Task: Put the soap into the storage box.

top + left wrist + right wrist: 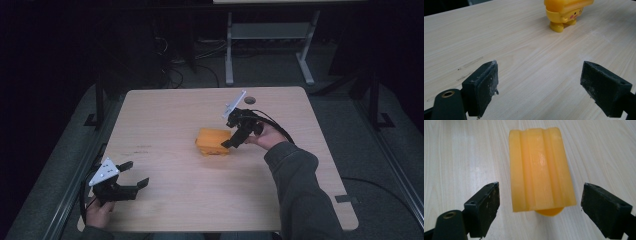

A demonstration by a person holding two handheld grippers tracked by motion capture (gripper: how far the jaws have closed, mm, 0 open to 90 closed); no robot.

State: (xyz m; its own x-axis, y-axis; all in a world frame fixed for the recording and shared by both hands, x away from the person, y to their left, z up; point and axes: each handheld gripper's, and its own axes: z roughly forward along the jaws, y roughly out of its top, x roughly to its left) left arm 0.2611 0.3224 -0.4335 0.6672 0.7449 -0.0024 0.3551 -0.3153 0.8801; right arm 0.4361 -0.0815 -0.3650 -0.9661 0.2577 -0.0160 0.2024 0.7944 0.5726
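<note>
An orange-yellow toy block (pixel 214 141) with a ridged top stands near the middle of the wooden table (pixel 165 115). In the left gripper view the toy (pixel 565 13) shows yellow feet and a small face. My right gripper (pixel 235 141) hovers at the toy's right side, tilted down toward it, jaws open. In the right gripper view the ridged top of the toy (pixel 540 170) lies between and just beyond the open right gripper (pixel 540 212). My left gripper (pixel 135 175) rests open near the table's front left corner, far from the toy; the left gripper (pixel 539 87) holds nothing.
A round hole (pixel 248 100) sits in the table near its far edge. A second table's white legs (pixel 229 50) stand behind. Cables lie on the dark floor (pixel 175 70) beyond the far edge. A dark tab (pixel 346 198) marks the table's right front edge.
</note>
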